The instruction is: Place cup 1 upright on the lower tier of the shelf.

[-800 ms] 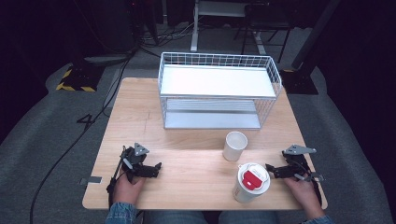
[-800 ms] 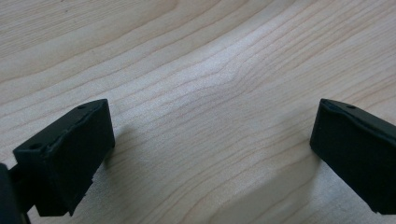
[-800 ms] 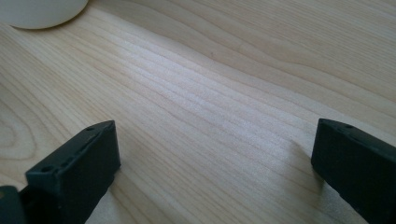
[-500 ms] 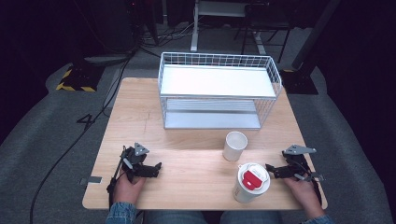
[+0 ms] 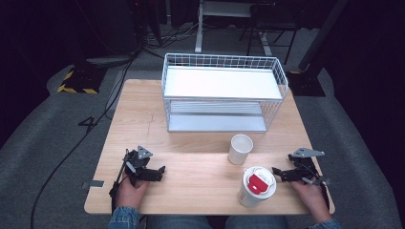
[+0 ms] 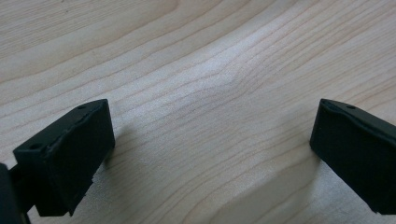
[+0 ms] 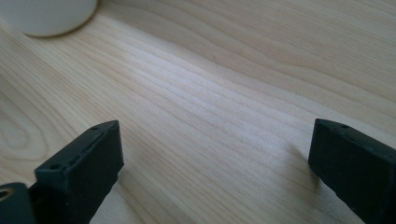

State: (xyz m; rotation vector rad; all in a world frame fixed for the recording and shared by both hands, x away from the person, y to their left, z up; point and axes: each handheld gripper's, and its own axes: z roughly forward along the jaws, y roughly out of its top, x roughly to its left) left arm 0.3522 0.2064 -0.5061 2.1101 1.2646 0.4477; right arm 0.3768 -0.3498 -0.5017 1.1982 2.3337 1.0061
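Note:
My left gripper (image 5: 160, 171) rests on the wooden table (image 5: 191, 143) near its front left, open, jaws pointing right. In the left gripper view its jaws (image 6: 210, 154) stand wide apart over bare wood. My right gripper (image 5: 277, 171) lies at the front right, open, pointing left toward a white container with a red-tabbed lid (image 5: 256, 186). Between its jaws in the right gripper view (image 7: 215, 172) is bare wood, with a white cup base (image 7: 46, 16) at the top left. An open white paper cup (image 5: 239, 149) stands just behind the lidded container.
A white wire basket shelf (image 5: 224, 93) with two levels stands at the back of the table. Cables run over the grey floor at the left. Dark equipment and chair legs sit beyond the table's far edge.

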